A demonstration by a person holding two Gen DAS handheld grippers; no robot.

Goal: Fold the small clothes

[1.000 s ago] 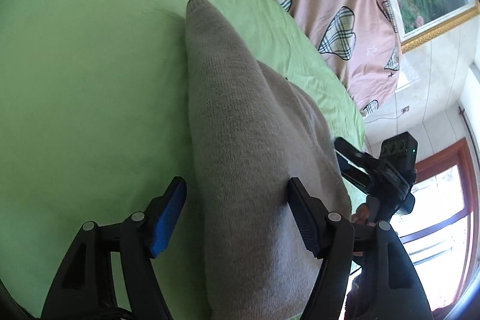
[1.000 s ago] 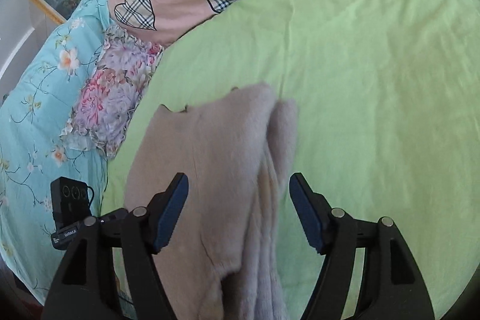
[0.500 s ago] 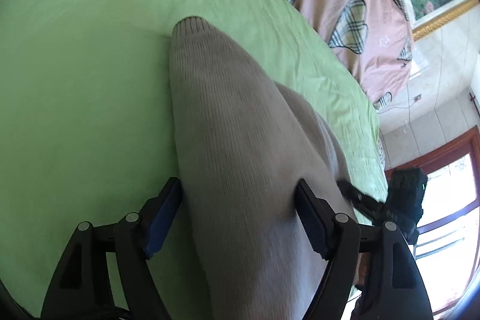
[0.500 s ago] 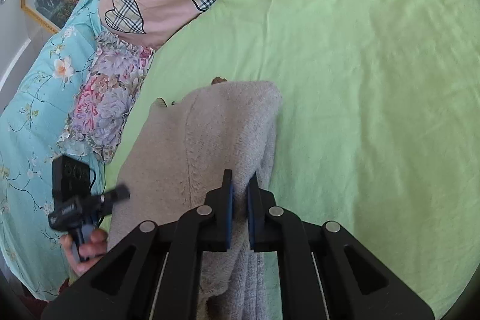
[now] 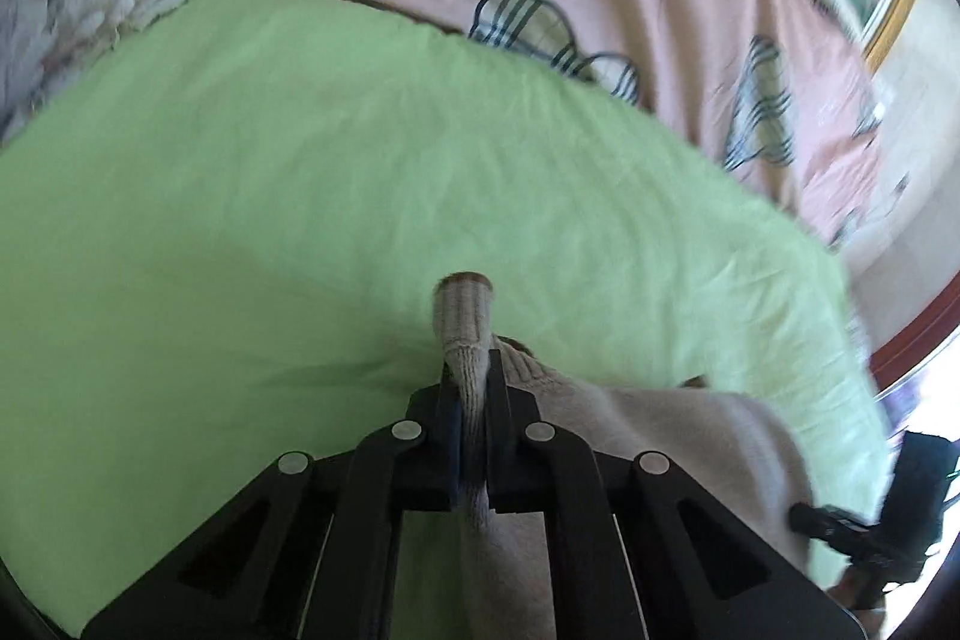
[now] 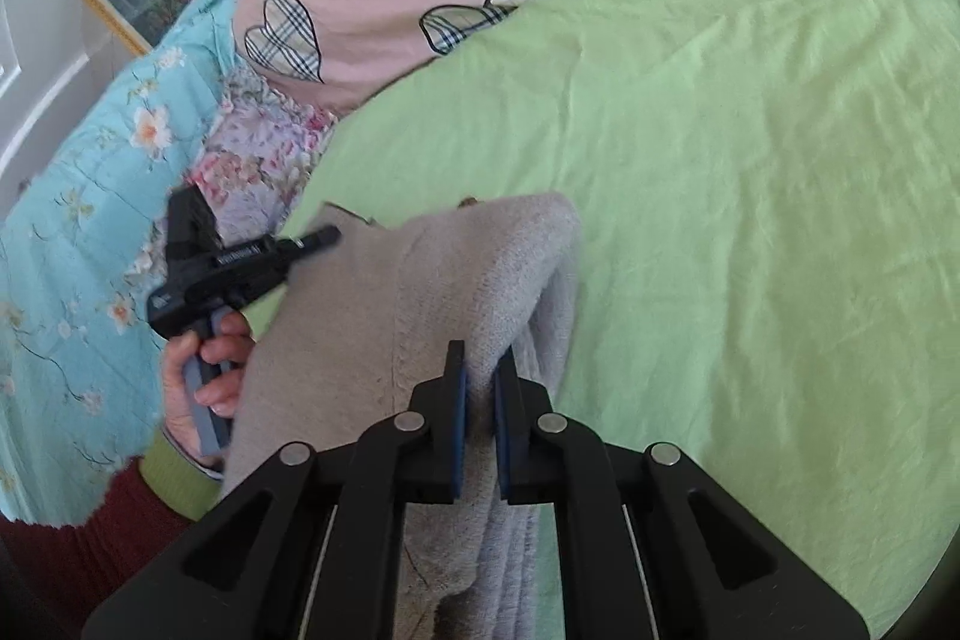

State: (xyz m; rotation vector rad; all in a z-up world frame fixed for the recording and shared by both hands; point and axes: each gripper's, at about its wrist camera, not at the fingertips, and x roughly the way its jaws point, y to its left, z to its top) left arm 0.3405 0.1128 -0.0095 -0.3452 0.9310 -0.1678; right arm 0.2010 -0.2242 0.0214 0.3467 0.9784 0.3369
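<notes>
Both of my claws now have hold of the beige knit garment (image 6: 456, 292). My left claw (image 5: 473, 382), which half a second ago stood wide open around the sleeve, has snapped tight on the sleeve cuff (image 5: 465, 316), the ribbed end poking out past the jaws. My right claw (image 6: 477, 379) stays clamped on the folded edge of the garment, as it was half a second ago. The garment lies near the front edge of the green sheet (image 6: 750, 160), its bulk toward the left corner by the floral pillow (image 6: 264, 154). With two corners pinched, I judge the grasping done; next comes lifting and carrying the sleeve across the body. The cuff is narrow and could slip if I pull hard.
</notes>
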